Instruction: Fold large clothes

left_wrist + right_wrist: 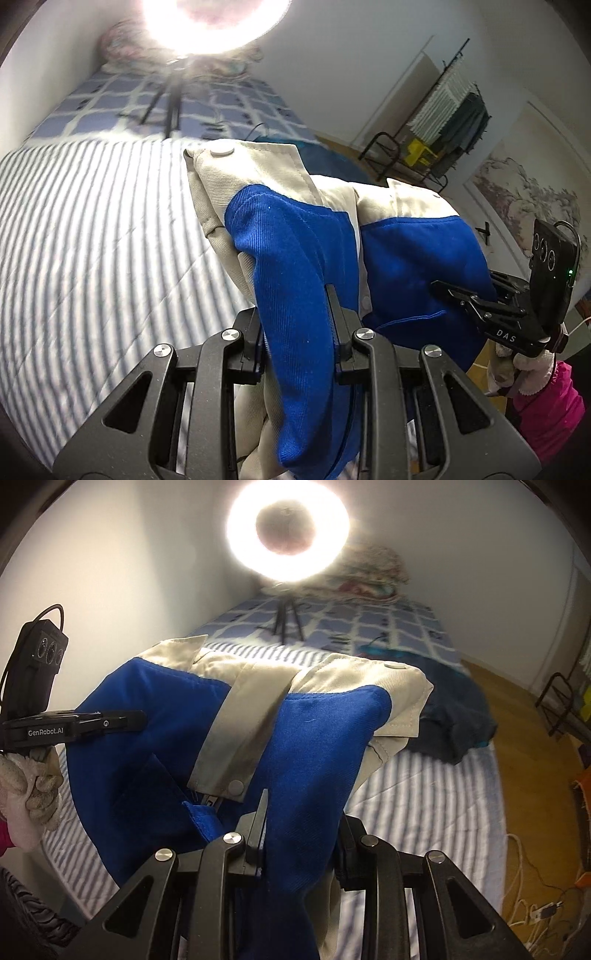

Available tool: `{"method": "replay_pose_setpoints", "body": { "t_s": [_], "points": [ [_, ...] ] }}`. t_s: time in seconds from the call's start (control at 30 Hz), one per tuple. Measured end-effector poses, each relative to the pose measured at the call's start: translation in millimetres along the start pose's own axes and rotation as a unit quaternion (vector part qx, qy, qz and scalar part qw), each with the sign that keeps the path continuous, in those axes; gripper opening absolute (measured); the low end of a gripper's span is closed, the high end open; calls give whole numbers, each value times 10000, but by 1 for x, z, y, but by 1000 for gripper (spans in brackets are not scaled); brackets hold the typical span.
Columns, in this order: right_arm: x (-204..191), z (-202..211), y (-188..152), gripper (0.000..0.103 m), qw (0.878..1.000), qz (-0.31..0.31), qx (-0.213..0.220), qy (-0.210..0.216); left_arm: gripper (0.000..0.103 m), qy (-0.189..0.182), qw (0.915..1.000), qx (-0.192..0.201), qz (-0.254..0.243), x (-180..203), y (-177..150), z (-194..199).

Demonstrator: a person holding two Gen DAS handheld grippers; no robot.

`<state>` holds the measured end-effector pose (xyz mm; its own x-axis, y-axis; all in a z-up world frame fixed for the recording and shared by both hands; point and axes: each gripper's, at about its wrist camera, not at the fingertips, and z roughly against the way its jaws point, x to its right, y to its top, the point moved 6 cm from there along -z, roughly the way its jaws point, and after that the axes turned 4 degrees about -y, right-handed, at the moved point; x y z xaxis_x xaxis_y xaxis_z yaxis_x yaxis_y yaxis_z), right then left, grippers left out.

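Jacket (295, 266) bunched, hem cut off, ring light (288, 531) glaring

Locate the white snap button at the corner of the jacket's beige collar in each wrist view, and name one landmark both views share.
Left wrist view: the snap button sits upper centre, on the beige collar above the blue panel.
Right wrist view: the snap button sits right of centre, near the collar's far corner.
Shared landmark: the ring light on its tripod, at the top of both.
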<state>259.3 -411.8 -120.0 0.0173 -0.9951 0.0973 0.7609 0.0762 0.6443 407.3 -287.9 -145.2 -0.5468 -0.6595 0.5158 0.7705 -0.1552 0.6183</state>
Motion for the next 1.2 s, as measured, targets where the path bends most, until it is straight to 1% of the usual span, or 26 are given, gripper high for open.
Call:
{"method": "replay_pose_setpoints", "body": {
  "t_s": [0.23, 0.37, 0.53, 0.7, 0.87, 0.97, 1.13, 1.2],
  "points": [
    [65, -20, 41, 26, 9988, -135, 118, -465, 24, -237, 9992, 147, -279, 23, 61, -62],
    [100, -31, 68, 26, 9971, -218, 191, -709, 24, -344, 9987, 231, -310, 34, 94, -94],
    [136, -51, 97, 26, 9952, -235, 182, -933, 24, -323, 9983, 301, -377, 45, 135, -134],
    [178, -78, 131, 26, 9940, -341, 227, -1013, 24, -268, 9986, 378, -269, 42, 171, -172],
    [203, -108, 154, 26, 9931, -358, 245, -1090, 24, -89, 9987, 404, -307, 43, 196, -208],
    [216, -128, 162, 26, 9930, -433, 195, -1080, 24, 17, 9989, 392, -269, 40, 204, -225],
    [231, -159, 167, 26, 9931, -388, 107, -1099, 24, 195, 9991, 343, -159, 28, 210, -252],
    [240, -173, 169, 26, 9931, -428, 71, -1085, 24, 341, 9989, 296, -142, 18, 212, -265]
  ]
}}
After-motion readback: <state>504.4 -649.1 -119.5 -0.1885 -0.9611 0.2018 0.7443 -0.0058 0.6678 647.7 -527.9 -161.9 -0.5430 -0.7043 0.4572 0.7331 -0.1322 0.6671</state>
